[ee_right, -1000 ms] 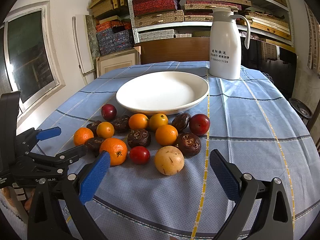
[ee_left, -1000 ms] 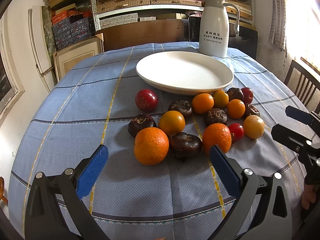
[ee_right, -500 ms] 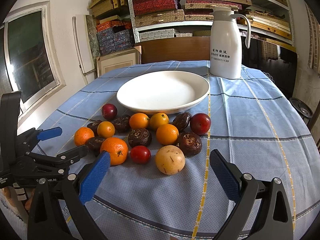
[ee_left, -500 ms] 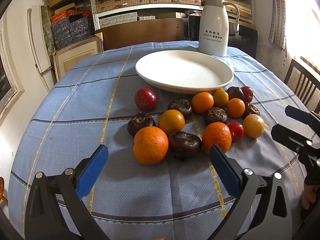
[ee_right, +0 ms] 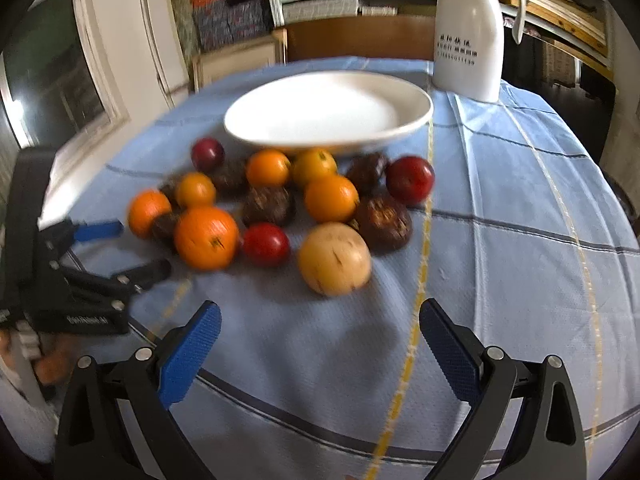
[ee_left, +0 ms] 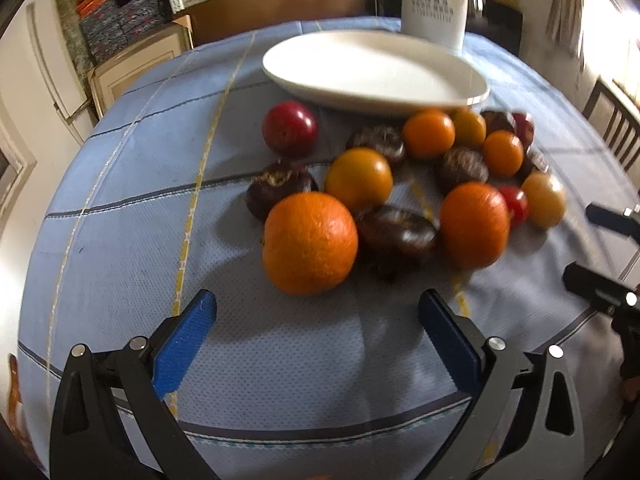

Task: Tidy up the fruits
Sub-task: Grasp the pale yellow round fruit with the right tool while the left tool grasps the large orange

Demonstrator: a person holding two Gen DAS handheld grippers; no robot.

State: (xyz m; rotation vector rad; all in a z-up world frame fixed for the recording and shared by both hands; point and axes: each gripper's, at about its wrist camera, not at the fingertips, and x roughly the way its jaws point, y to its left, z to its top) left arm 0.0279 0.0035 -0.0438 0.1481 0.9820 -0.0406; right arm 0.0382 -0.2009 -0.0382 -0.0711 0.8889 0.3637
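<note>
Fruit pile: a loose cluster of oranges, red fruits, dark brown fruits and one pale yellow fruit (ee_right: 334, 259) lies on the worktop (ee_right: 500, 280), just in front of the white plate (ee_right: 328, 110); no fruit is on the plate.
Nearest to left claw: a large orange (ee_left: 310, 243) sits directly ahead, touching a dark brown fruit (ee_left: 396, 232) on its right.
Left claw (ee_left: 316, 336): blue pads spread wide, nothing between them, held low over the blue cloth just short of the large orange.
Right claw (ee_right: 320, 340): blue pads spread wide and empty, aimed at the pale yellow fruit, which lies just ahead of the gap.
Claws together: each shows at the edge of the other's view, side by side and apart.
Open room: bare cloth lies between each claw and the pile, and a broad clear stretch runs along the right of the pile.
Edges: the worktop's near edge curves below both claws; a white jug (ee_right: 468, 36) stands behind the plate, near the far edge.
Sharpness: both views are blurred.
</note>
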